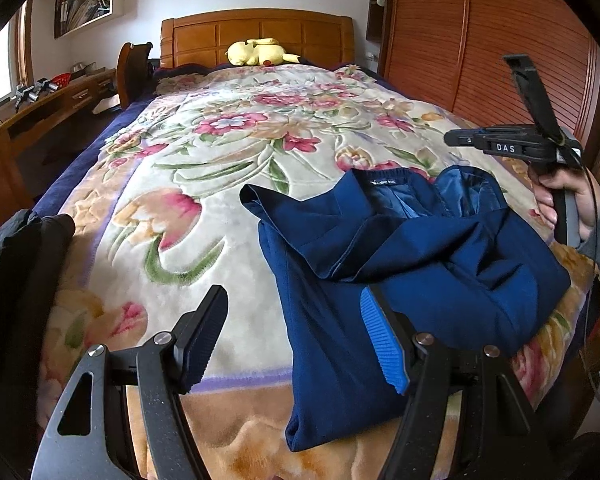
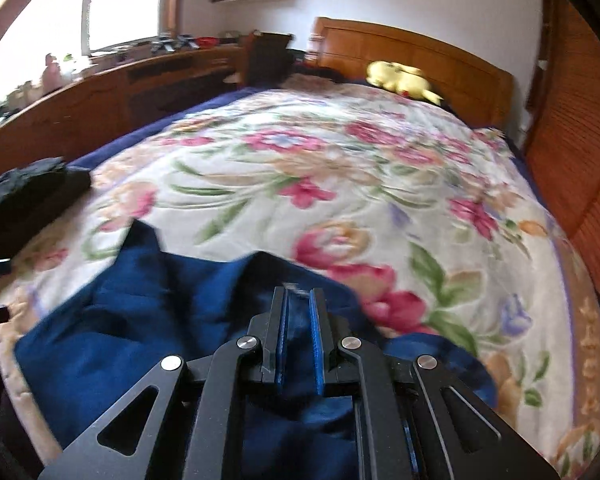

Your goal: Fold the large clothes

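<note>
Two grippers flank the blue jacket point(image 1: 380, 248) on the bed point(image 1: 204, 184): the left gripper point(image 1: 296, 332), jaws released, hovers over its near hem; the right gripper point(image 2: 299, 320), jaws nearly clenched and seemingly empty, hangs above its collar end.

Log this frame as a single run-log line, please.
stage: blue jacket partly folded on floral blanket | left gripper: jaws open, empty | right gripper: jaws nearly shut, grip unclear | dark garment at side

Bed point(image 1: 220, 168) bears blue jacket point(image 1: 380, 248), perhaps black clothing point(image 1: 16, 248).
</note>
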### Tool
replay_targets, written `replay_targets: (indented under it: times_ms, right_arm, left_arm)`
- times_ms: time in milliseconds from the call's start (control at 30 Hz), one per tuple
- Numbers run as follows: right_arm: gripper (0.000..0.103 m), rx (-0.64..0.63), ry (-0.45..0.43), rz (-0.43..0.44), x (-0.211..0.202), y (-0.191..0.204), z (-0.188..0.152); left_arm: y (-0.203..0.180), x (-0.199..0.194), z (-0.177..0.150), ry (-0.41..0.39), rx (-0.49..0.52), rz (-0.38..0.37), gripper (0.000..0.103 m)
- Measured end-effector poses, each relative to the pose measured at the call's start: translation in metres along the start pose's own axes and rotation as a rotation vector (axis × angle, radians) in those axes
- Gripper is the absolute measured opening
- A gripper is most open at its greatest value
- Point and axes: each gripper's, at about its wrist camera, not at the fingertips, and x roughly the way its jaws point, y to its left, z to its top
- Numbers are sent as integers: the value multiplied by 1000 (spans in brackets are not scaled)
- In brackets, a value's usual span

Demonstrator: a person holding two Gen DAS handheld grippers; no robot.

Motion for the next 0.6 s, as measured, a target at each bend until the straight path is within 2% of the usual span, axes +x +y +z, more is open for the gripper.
replay_targets:
  times_ms: [267,400,600]
  right_arm:
    - [26,-86,22,133,10,48,-6]
    - [38,-102,51,188,28,58,-3]
    - [42,-130,101,272,48,72,5]
  left_arm:
    - [2,-11,-5,-3,5,20,70]
    - [7,-18,-6,-7,-4,34,70]
    - [17,-21,-11,0,-22,59,70]
